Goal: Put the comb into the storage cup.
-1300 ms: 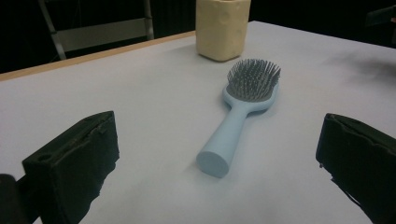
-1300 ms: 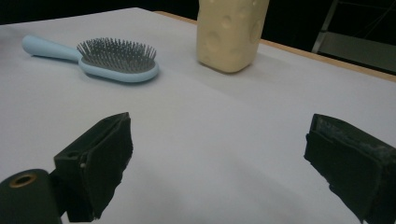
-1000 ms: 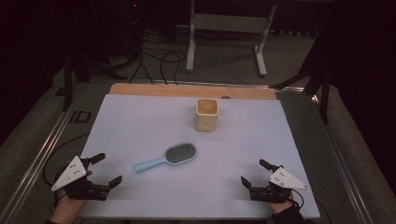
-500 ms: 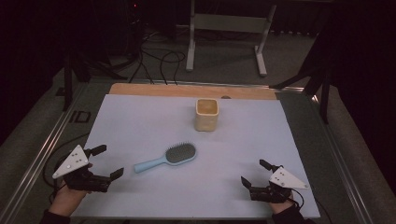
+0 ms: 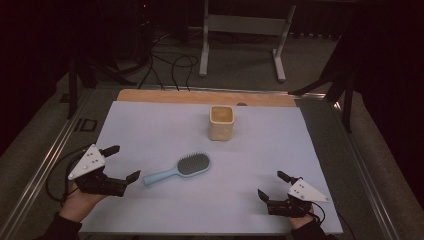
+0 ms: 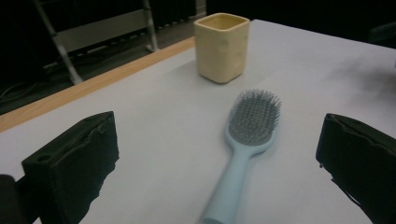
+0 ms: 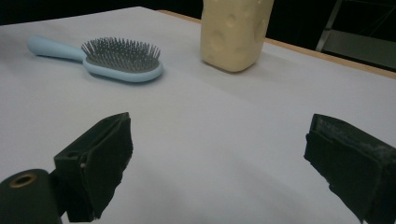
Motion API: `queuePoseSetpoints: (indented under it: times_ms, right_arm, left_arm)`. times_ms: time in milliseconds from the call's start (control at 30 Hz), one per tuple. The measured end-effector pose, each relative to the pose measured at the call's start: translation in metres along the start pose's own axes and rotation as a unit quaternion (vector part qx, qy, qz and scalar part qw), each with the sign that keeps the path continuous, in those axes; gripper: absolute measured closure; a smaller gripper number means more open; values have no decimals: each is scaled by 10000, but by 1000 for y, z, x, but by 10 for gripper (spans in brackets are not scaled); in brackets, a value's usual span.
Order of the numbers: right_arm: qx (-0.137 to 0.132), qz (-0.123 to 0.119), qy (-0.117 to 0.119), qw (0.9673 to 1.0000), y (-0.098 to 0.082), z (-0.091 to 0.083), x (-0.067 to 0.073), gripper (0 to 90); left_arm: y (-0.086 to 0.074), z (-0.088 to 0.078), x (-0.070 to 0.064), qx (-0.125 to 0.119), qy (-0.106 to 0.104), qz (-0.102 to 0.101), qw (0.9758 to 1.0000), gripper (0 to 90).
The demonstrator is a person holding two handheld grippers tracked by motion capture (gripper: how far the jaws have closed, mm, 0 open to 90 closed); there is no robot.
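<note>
A light blue hairbrush (image 5: 181, 168) lies bristles up on the white table sheet (image 5: 150, 125), handle pointing to the lower left. Behind it stands a cream square cup (image 5: 221, 122). My left gripper (image 5: 121, 163) is open just left of the handle's end, raised a little off the sheet; the left gripper view has the hairbrush (image 6: 245, 140) between the jaws and the cup (image 6: 221, 45) beyond. My right gripper (image 5: 273, 185) rests open near the front right edge, with the hairbrush (image 7: 107, 58) and cup (image 7: 233, 32) ahead of it. Nothing is held.
A wooden strip (image 5: 200, 96) borders the sheet's far edge. Metal rails (image 5: 45, 160) run along both sides of the table. Beyond the table, a metal stand (image 5: 242, 30) and cables (image 5: 165, 60) sit on the dark floor.
My left gripper has moved forward and to the right, rising off the sheet and closing in on the hairbrush handle. The right gripper has stayed put.
</note>
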State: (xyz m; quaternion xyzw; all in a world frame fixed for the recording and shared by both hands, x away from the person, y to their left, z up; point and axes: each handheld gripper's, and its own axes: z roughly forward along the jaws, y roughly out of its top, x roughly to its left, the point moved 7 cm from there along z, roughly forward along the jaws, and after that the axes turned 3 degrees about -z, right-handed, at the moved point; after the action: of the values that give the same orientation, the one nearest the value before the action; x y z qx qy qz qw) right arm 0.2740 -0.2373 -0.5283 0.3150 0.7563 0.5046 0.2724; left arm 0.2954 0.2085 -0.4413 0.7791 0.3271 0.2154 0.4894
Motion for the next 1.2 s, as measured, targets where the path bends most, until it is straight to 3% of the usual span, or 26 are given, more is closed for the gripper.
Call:
queuePoseSetpoints:
  times_ms: [200, 500, 667, 1200]
  right_arm:
    - [-10, -1, 22, 10000, 0, 0, 0, 75]
    - [7, 7, 36, 10000, 0, 0, 1, 75]
    - [8, -5, 37, 10000, 0, 0, 1, 75]
    - [29, 25, 66, 10000, 0, 1, 2, 75]
  left_arm:
    - [10, 10, -8, 129, -77, 85, 9999, 0]
    - [19, 28, -18, 437, 19, 181, 9989, 0]
    - [24, 35, -19, 386, 72, 188, 9991, 0]
    - [12, 63, -22, 682, -217, 199, 9972, 0]
